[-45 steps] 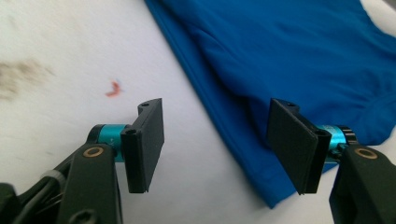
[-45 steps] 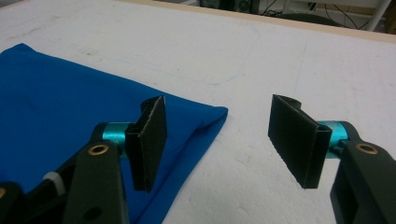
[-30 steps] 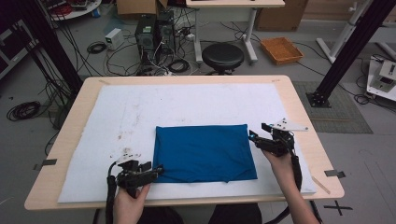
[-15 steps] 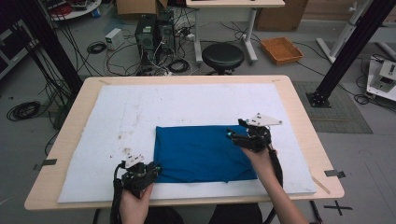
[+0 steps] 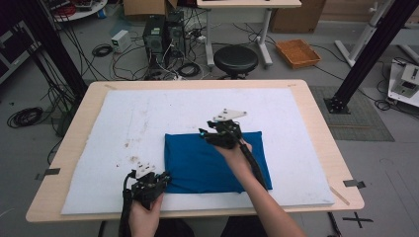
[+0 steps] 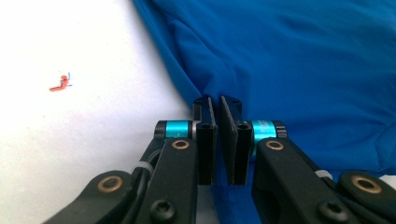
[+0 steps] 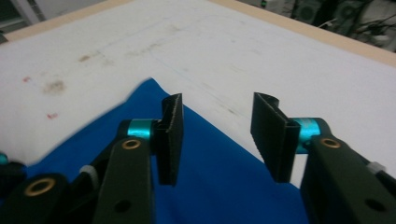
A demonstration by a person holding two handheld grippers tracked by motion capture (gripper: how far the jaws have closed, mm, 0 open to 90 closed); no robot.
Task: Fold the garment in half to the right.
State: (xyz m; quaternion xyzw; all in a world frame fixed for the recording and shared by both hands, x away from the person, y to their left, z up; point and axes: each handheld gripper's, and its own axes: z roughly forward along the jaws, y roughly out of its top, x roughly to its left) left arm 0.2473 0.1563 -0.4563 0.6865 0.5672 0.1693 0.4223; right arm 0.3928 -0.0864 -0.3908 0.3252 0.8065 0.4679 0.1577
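Note:
A folded blue cloth (image 5: 207, 165) (image 6: 303, 70) (image 7: 210, 182) lies flat on the white mat (image 5: 148, 113). My left gripper (image 5: 162, 178) (image 6: 217, 105) sits at the cloth's near left corner. Its jaws have just been closing and now pinch the cloth's edge between the pads. My right gripper (image 5: 203, 136) (image 7: 217, 105) hovers over the cloth's far edge, near its far left corner. Its jaws have just been closing partway; they stand open with nothing between them, the cloth and mat below.
The mat covers a wooden table (image 5: 316, 128); it carries brown stains (image 5: 133, 159) left of the cloth. Beyond the table stand a black stool (image 5: 235, 59), computer towers (image 5: 160, 34) and loose cables on the floor.
My right gripper has travelled left along the cloth's far edge, from its far right corner toward the far left. My left gripper's jaws have closed on the near left corner.

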